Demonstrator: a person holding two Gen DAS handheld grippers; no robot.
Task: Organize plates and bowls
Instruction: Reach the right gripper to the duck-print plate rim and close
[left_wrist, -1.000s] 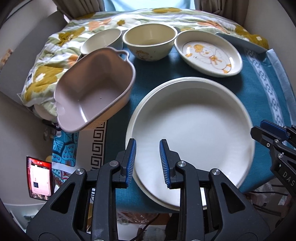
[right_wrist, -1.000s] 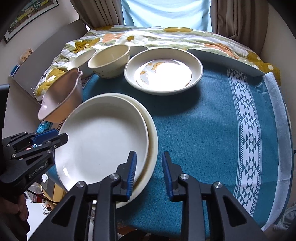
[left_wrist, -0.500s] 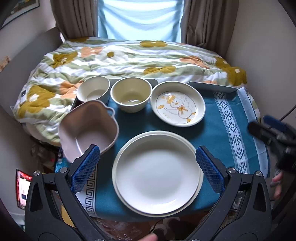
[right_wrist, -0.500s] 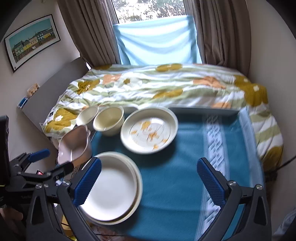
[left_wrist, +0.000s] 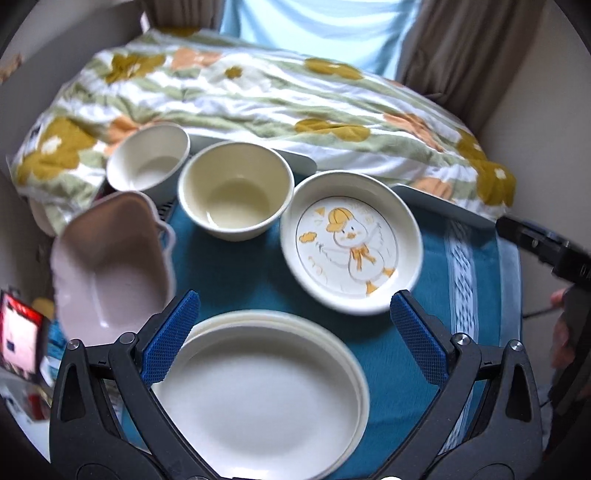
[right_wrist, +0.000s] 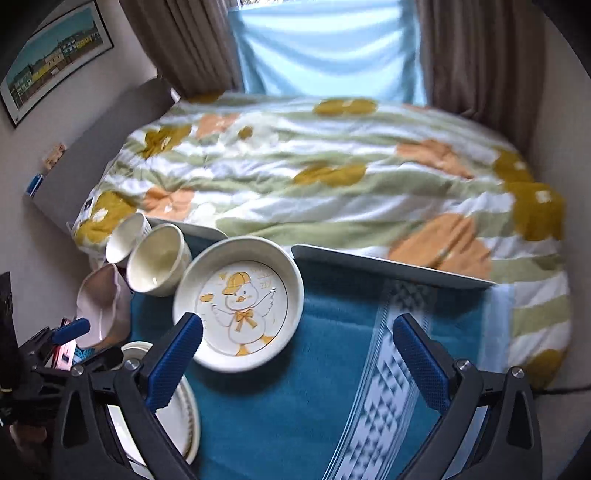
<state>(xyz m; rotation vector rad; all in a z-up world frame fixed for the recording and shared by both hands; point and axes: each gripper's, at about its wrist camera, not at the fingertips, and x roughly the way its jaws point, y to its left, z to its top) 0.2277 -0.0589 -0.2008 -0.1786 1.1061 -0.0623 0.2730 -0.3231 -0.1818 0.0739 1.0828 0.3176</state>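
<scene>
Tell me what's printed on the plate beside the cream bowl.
A white duck with a yellow cap and bow on the plate; clearest in the right wrist view.

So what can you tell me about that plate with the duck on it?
The duck plate is a round, shallow, cream dish that looks ceramic, with a raised rim. Its flat centre shows a cartoon duck in a yellow cap and orange bow. It sits upright and empty on the teal cloth, beside the cream bowl, beyond the stacked white plates. Neither gripper touches it.

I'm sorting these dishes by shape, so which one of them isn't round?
The pink dish at the table's left edge: it is oblong with scalloped handles and sits tilted, while the two cream bowls, the duck plate and the stacked white plates are all round.
</scene>
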